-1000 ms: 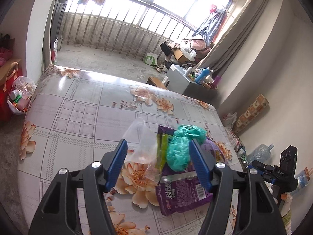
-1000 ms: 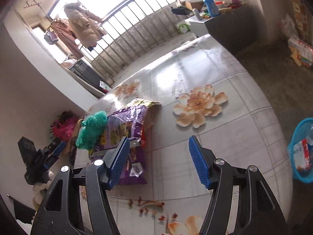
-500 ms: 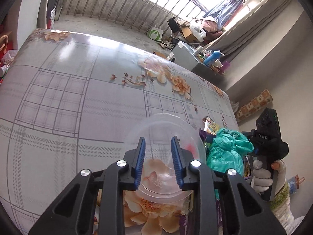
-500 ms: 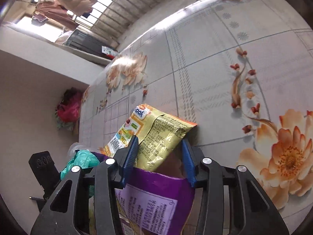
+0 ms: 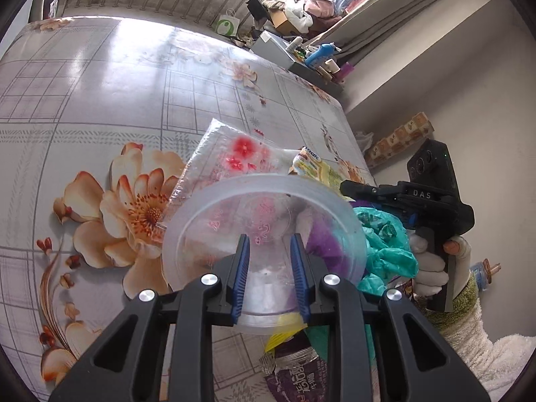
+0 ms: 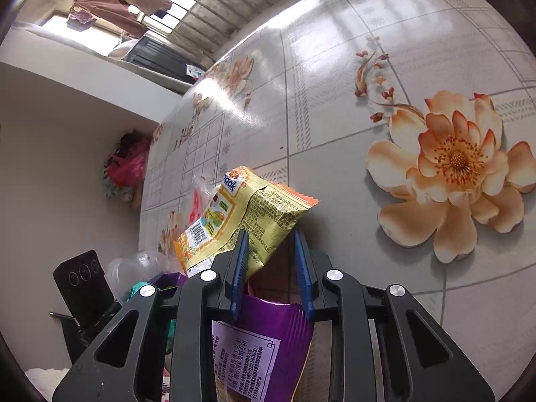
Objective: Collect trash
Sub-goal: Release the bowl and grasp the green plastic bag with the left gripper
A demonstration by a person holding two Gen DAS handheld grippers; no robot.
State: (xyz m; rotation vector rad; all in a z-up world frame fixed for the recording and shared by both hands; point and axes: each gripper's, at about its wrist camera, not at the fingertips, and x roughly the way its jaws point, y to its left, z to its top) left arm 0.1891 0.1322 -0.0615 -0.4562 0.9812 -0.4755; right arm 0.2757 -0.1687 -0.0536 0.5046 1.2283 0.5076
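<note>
Clear plastic lid (image 5: 261, 234) sits lower centre of my left view, on top of the trash heap, and my left claw (image 5: 269, 268) has narrowed in with its blue pads straddling the near rim; whether they are actually pinching it I cannot tell from here. Under it I see a clear wrapper (image 5: 231, 160), a teal bag (image 5: 385, 244) to the right, purple packet (image 5: 301, 378) at the bottom. In the right view, my right claw (image 6: 271, 268) has also closed in, half-open, around the yellow snack packet (image 6: 241, 214) and the purple packet's mouth (image 6: 268, 335); the left pad looks to touch the yellow foil, the right pad stands clear. All of it lies on the flowered bench (image 6: 368, 83). To do this well, I'd squeeze until the rim flexes, then lift slowly so nothing slides off.
</note>
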